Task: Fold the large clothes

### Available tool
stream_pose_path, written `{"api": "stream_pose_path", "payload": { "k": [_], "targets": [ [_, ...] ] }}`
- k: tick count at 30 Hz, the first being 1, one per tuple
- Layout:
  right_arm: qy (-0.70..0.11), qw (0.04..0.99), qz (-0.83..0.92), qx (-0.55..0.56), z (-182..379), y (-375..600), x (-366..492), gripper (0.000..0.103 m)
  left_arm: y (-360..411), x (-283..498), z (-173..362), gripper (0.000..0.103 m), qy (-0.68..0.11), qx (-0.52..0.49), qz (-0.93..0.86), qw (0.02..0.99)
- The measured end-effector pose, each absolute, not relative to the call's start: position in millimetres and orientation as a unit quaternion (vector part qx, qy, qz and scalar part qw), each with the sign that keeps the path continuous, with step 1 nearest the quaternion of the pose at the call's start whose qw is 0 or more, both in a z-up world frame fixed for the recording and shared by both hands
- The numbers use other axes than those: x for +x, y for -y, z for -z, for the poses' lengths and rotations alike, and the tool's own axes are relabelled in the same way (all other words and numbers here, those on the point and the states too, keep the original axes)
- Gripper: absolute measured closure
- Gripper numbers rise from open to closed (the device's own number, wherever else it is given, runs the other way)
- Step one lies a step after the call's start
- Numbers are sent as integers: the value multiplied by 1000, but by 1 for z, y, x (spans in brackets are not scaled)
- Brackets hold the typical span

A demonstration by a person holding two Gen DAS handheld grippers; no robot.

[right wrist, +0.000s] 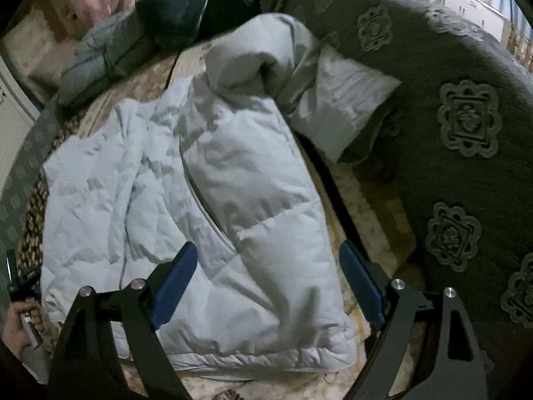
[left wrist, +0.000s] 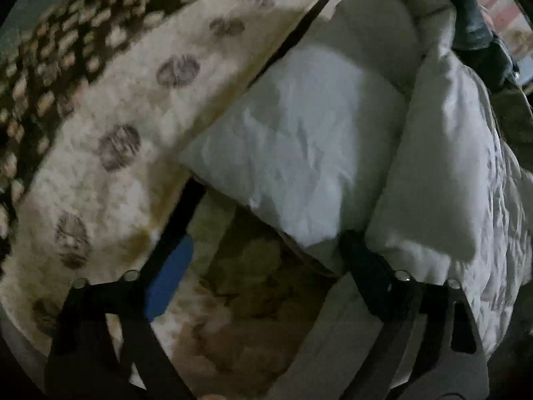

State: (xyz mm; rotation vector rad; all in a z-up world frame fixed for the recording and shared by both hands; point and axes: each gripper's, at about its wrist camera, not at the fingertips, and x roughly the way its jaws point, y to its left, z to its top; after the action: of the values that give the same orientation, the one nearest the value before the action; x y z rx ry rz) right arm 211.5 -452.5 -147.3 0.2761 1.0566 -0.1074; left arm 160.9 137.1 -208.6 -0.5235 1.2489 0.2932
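Note:
A pale grey puffer jacket (right wrist: 186, 193) lies spread on a cream patterned blanket (right wrist: 376, 200), hem toward me, hood (right wrist: 253, 53) at the far end. One sleeve (right wrist: 343, 106) lies out to the right. My right gripper (right wrist: 266, 286) is open just above the jacket's lower right part, holding nothing. In the left wrist view the jacket's other sleeve (left wrist: 299, 146) lies across the cream blanket (left wrist: 110, 140). My left gripper (left wrist: 266, 250) is open at the sleeve's cuff, not closed on it.
A dark grey bedspread with medallion patterns (right wrist: 466, 153) rises on the right. Folded dark and blue bedding (right wrist: 160, 26) sits beyond the hood. A person's hand (right wrist: 16, 326) with the other gripper's handle shows at the lower left.

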Motion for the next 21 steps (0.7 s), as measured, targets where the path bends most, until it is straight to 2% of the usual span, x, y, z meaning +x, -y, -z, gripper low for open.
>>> {"api": "stream_pose_path", "payload": {
  "k": [2,4,5,7,10,13,16,17,18,20,21],
  "targets": [
    [-505,853,48,123,146,447,213,16,-143,167,215,76,-566,-289,-110,764],
    [-497,859,39,116,140,444,213,16,-141,173,208,93,-554,-280,-109,776],
    [-492,863,38,112,137,442,212,16,-142,174,199,97,-541,-265,-118,789],
    [-484,868,38,106,132,442,209,16,-152,170,179,99,-511,-259,-149,806],
    [-477,870,53,111,125,451,200,16,-206,138,124,103,-407,-285,-257,829],
    [-463,872,60,144,115,467,183,16,-253,88,57,103,-297,-216,-388,846],
    [-451,876,64,156,108,479,170,16,-284,46,36,103,-259,-208,-426,842],
    [-450,876,65,162,108,483,167,16,-288,39,43,99,-270,-225,-417,838],
    [-450,874,67,168,108,485,165,16,-293,34,58,90,-295,-253,-390,835],
    [-453,869,72,183,110,489,163,16,-295,39,106,57,-360,-354,-295,811],
    [-456,867,72,188,112,489,164,16,-293,43,120,50,-381,-366,-277,803]
  ]
}}
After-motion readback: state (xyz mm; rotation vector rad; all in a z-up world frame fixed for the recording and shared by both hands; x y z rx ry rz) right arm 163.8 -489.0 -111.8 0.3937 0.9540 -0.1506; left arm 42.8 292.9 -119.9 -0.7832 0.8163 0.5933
